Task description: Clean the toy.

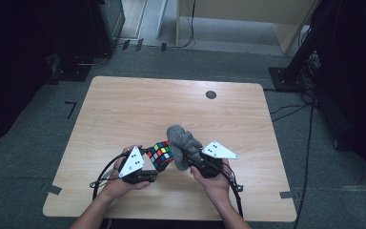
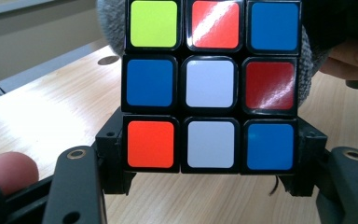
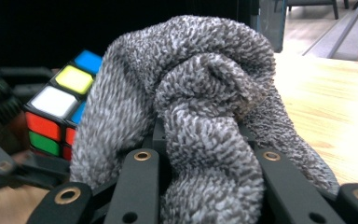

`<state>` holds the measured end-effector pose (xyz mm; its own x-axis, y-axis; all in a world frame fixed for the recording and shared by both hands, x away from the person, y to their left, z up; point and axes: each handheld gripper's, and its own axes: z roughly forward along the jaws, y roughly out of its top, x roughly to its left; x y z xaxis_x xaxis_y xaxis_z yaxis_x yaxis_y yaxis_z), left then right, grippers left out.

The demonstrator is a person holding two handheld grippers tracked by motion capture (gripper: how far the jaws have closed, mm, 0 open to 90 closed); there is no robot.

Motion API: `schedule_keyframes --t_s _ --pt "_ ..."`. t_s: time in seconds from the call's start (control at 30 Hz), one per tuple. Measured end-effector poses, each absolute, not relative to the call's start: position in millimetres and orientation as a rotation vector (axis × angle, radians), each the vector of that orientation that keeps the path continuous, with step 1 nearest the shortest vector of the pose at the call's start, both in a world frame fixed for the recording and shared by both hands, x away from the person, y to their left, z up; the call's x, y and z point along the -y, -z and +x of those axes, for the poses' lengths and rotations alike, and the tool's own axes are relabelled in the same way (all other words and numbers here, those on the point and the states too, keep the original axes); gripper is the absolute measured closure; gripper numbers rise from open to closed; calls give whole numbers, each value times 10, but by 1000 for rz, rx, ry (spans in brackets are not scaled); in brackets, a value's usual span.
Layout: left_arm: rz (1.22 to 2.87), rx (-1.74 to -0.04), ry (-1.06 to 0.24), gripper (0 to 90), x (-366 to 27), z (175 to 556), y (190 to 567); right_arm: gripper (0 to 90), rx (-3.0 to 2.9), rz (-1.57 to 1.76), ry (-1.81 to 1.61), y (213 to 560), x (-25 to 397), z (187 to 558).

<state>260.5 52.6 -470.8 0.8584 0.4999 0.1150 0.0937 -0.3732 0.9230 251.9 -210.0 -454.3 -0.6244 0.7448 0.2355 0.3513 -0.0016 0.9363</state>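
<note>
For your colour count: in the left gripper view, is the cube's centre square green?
No, the centre square of the cube facing that camera is white.

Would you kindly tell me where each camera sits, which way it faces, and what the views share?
High view: above the person's side, facing forward and down on the wooden table; forearms, hands, both hand-held grippers.
Left gripper view: rides the left hand-held gripper, facing the Rubik's cube; a fingertip.
Right gripper view: rides the right hand-held gripper, facing the grey towel.
All share cube and towel.
</note>
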Motion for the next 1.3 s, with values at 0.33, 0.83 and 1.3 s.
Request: schedule_keyframes --t_s 0.33,0.83,1.3 --pt "1981 -378 -459 345 -425 2520 4709 726 -1950 985 -1645 4467 1902 2375" --pt "1957 -394 -483 345 -465 2545 4699 714 -1973 925 -1727 4350 1907 2336" --pt "2000 -417 -507 345 -436 2563 4739 715 -1919 1033 -1775 4372 2045 2414"
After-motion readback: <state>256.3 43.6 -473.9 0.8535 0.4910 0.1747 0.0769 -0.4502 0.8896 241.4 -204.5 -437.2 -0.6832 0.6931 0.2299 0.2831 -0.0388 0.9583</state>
